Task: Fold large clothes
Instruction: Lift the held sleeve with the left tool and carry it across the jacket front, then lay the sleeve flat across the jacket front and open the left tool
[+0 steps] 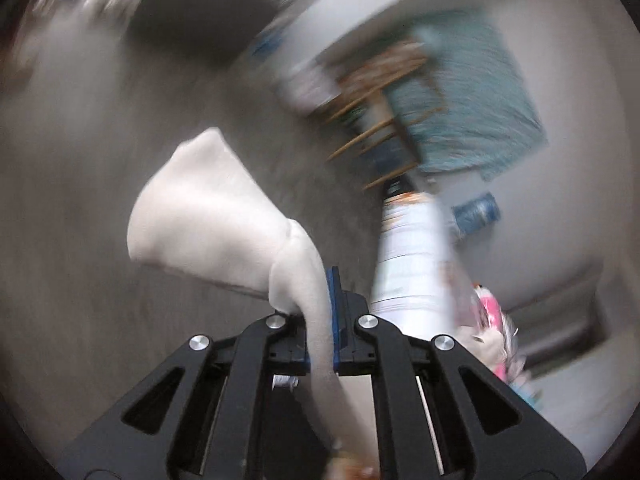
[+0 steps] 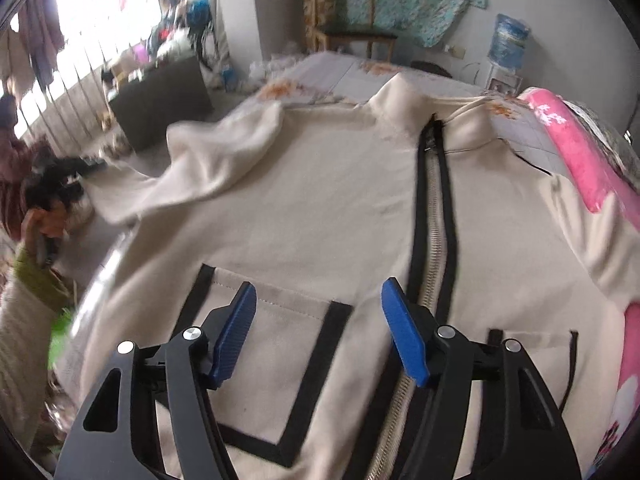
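A cream zip-up jacket (image 2: 328, 200) lies front side up on the bed, with a black-edged zipper (image 2: 434, 216) down the middle and black-trimmed pockets (image 2: 280, 340). Its left sleeve (image 2: 216, 160) is lifted and hangs off the bed's left side. In the left wrist view my left gripper (image 1: 324, 292) is shut on the cream sleeve end (image 1: 208, 208), which flares out above the blue pads. My right gripper (image 2: 318, 320) hovers open over the lower front of the jacket, beside the zipper, with nothing between its blue pads (image 2: 236, 332).
A pink patterned blanket (image 2: 576, 148) lies along the bed's right side. A wooden chair (image 2: 352, 20) and a blue water bottle (image 2: 508, 40) stand by the far wall. A dark cabinet (image 2: 160, 96) is left of the bed. A person (image 2: 44, 208) sits at the far left.
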`<state>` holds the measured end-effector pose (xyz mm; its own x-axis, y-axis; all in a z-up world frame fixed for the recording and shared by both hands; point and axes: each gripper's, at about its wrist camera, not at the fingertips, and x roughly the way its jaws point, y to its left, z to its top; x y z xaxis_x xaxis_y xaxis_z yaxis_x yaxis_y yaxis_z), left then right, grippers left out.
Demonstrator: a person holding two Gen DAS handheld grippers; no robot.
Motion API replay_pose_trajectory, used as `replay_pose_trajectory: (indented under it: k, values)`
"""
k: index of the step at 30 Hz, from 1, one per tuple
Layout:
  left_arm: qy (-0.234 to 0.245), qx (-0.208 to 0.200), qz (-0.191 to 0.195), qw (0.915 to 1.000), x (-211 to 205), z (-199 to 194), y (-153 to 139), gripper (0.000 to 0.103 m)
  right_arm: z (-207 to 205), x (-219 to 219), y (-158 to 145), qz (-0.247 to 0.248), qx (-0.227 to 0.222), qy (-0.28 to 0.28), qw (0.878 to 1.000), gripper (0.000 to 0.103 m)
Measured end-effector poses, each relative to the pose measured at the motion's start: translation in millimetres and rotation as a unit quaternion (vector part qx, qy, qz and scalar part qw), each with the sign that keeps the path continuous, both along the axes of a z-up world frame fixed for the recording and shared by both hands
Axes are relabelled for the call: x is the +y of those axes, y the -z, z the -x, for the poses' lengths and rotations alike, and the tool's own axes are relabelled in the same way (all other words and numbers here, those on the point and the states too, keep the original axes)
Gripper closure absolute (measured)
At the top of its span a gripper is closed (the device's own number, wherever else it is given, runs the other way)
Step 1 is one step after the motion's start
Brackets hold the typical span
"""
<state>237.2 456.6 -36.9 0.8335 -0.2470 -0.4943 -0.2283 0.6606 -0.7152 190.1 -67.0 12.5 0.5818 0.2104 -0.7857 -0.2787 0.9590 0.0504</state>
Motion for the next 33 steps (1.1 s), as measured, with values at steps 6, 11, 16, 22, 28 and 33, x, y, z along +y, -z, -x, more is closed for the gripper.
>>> replay_pose_trajectory:
  k: [6, 11, 16, 22, 28, 33]
  values:
    - [0.152, -0.147, -0.134, 0.9682, -160, 12, -186, 0.097, 40, -50, -27, -0.032, -0.044, 0.038, 0.998, 0.039]
    - [0.303, -0.149, -0.180, 0.9238, -320, 17, -212, 0.092, 66, -99, -32, -0.058, -0.043, 0.077, 0.994, 0.039]
    - [0.365, -0.048, -0.238, 0.8986, -409, 20, -127, 0.047, 71, -142, -19, -0.080, -0.001, 0.098, 0.992, 0.039]
    - [0.351, 0.013, -0.263, 0.8986, -419, 69, -53, 0.029, 48, -167, 10, -0.091, 0.080, 0.086, 0.989, 0.028]
    - [0.297, 0.070, -0.278, 0.9109, -402, 66, -4, 0.023, 17, -159, 41, -0.061, 0.127, 0.059, 0.988, 0.021]
    - [0.287, 0.068, -0.309, 0.9043, -403, 73, 9, 0.016, 8, -148, 57, -0.008, 0.131, 0.040, 0.991, 0.013]
